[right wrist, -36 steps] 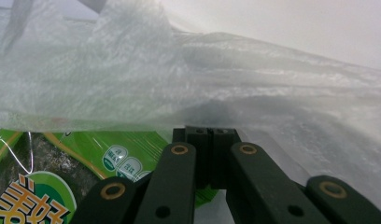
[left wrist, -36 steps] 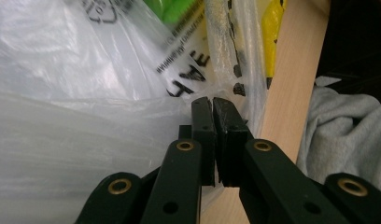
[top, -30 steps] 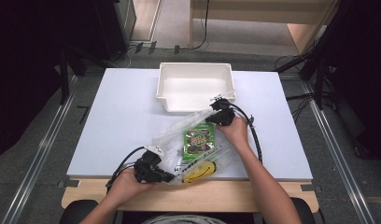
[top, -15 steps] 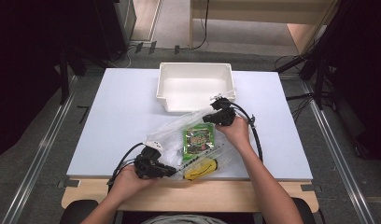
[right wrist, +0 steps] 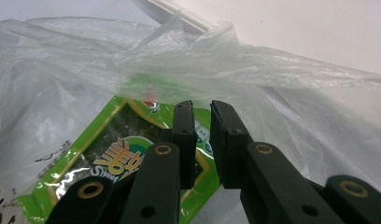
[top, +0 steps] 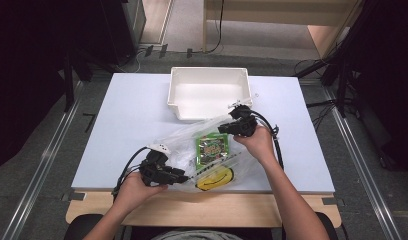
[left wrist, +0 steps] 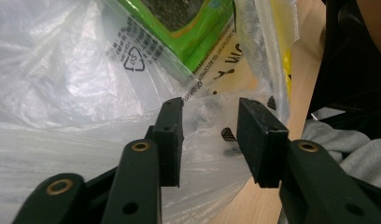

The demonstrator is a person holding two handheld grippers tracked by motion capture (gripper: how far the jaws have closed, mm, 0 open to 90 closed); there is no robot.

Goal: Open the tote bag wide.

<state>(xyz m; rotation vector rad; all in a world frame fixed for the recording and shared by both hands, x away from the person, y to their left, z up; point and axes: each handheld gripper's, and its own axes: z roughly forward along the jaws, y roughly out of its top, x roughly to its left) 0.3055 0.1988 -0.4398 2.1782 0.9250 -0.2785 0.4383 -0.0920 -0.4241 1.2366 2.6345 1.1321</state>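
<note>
Right gripper view, items as I see them:
- My right claw (right wrist: 202, 140): two black jaws rising from the bottom edge, a narrow gap between them; they have just been opening, with nothing clamped between the pads.
- Clear plastic bag (right wrist: 282, 93): crumpled and translucent, spread across most of the frame.
- Green snack packet (right wrist: 109, 149): inside the bag, lying behind the jaws.
- White tray (right wrist: 319, 32): beyond the bag at the top.
</note>
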